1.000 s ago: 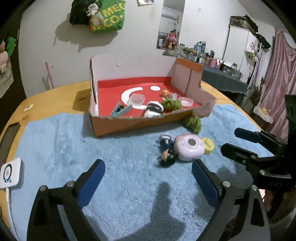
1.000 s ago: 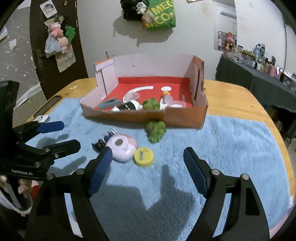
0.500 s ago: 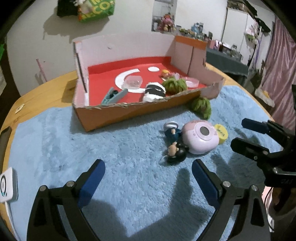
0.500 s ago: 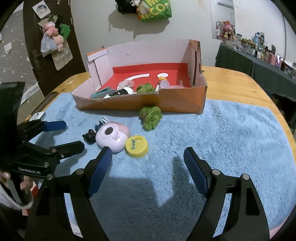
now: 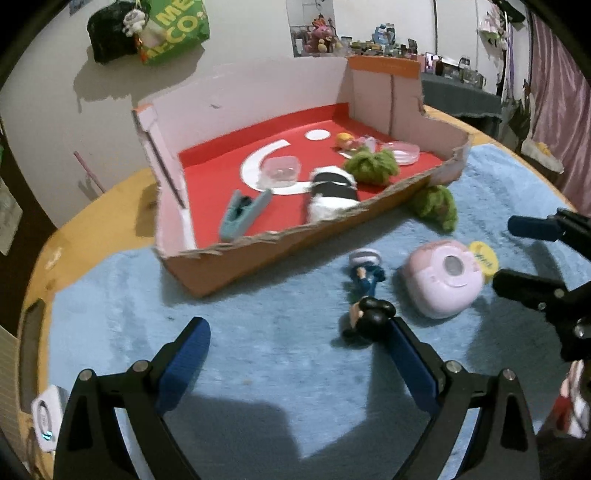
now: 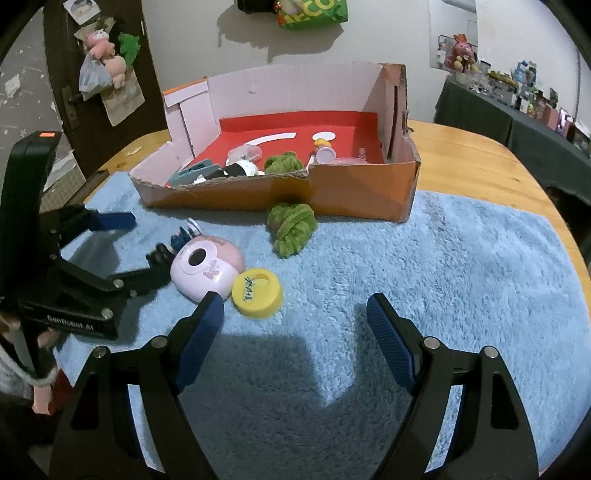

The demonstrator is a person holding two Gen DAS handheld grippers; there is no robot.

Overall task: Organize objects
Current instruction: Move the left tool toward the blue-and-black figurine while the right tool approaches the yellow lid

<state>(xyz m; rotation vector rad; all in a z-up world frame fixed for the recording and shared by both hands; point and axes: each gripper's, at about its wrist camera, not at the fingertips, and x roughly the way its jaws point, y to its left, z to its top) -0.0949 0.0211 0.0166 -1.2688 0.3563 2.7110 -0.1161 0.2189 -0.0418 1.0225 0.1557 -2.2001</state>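
Two views. Left wrist: left tongs (image 5: 297, 338) stand wide and empty; the black-eared figurine (image 5: 365, 295) lies just ahead of their right pad, the pink camera toy (image 5: 443, 282) beyond. Right wrist: right tongs (image 6: 293, 314) stand wide, empty; the yellow cap (image 6: 257, 292) lies just ahead, the cardboard box (image 6: 332, 192) farther off.

- Setting: lived-in home room, cluttered.
- Wooden table (image 6: 476, 155) under blue fluffy mat (image 6: 461, 266).
- Plush toys (image 6: 107, 55) hanging on dark door (image 6: 62, 66).
- Green shopping bag (image 5: 173, 29) on wall.
- Side table crowded with figurines (image 6: 532, 92); pink curtain (image 5: 561, 96).
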